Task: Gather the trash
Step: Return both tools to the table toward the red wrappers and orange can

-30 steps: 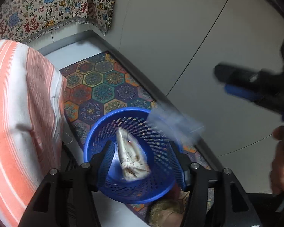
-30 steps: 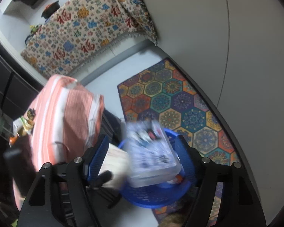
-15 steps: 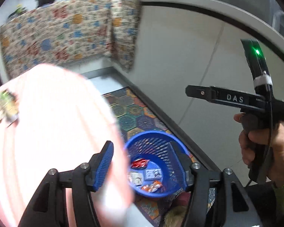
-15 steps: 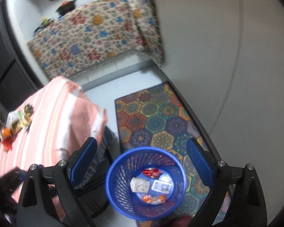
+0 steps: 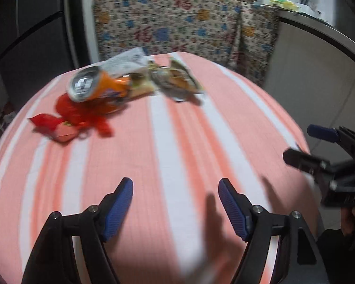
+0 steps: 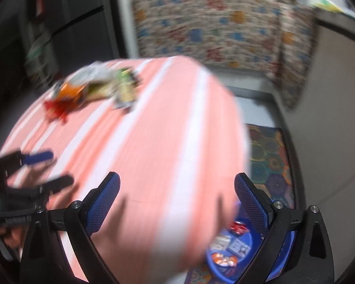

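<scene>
Left wrist: your can (image 5: pixel 94 86) lies at 11 o'clock, axis toward you; left gripper (image 5: pixel 175 206) nearer, both jaws wide, empty.

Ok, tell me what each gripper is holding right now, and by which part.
Nothing is held. The left gripper and right gripper have just been opening, with nothing between their jaws, over the striped tablecloth. The orange can lies untouched.

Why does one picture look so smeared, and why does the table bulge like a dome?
Right wrist view: motion blur smears the striped tablecloth and the litter; only the right gripper is crisp. Left wrist view: sharper, the orange can is readable, and finger shadows fall on the cloth. The bulge is fisheye distortion, in both views.
</scene>
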A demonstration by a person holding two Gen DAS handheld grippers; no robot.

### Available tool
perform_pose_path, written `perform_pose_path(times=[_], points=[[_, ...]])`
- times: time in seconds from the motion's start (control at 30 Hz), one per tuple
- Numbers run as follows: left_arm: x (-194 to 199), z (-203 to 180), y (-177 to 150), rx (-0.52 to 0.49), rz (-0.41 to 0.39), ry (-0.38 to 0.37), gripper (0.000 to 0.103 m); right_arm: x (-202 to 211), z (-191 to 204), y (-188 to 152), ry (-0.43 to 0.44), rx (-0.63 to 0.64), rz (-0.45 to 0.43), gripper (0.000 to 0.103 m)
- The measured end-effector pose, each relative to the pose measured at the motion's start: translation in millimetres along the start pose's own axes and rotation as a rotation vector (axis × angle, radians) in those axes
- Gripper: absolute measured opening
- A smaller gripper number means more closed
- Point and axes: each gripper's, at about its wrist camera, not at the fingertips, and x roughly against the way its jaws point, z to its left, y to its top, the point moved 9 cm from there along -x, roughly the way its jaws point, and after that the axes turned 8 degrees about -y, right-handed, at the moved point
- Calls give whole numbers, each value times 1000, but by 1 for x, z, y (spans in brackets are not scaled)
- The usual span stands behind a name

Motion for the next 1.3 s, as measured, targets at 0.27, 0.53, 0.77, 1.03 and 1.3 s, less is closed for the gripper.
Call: perform_pose_path(times=[0.27, 0.53, 0.77, 1.03, 1.3], points=[[6, 51, -10, 39, 29, 116, 76, -39, 45, 7, -27, 60, 36, 102], [1, 65, -12, 73, 58, 116, 94, -55, 55, 17, -22, 38, 79, 102], [4, 66, -12, 72, 61, 117, 96, -59, 54, 17, -38, 55, 78, 103], [5, 69, -14, 80, 66, 130, 100, -60, 53, 17, -30, 51, 80, 103], [8, 76, -13, 113, 60, 132, 101, -62, 52, 19, -22, 52, 83, 103]])
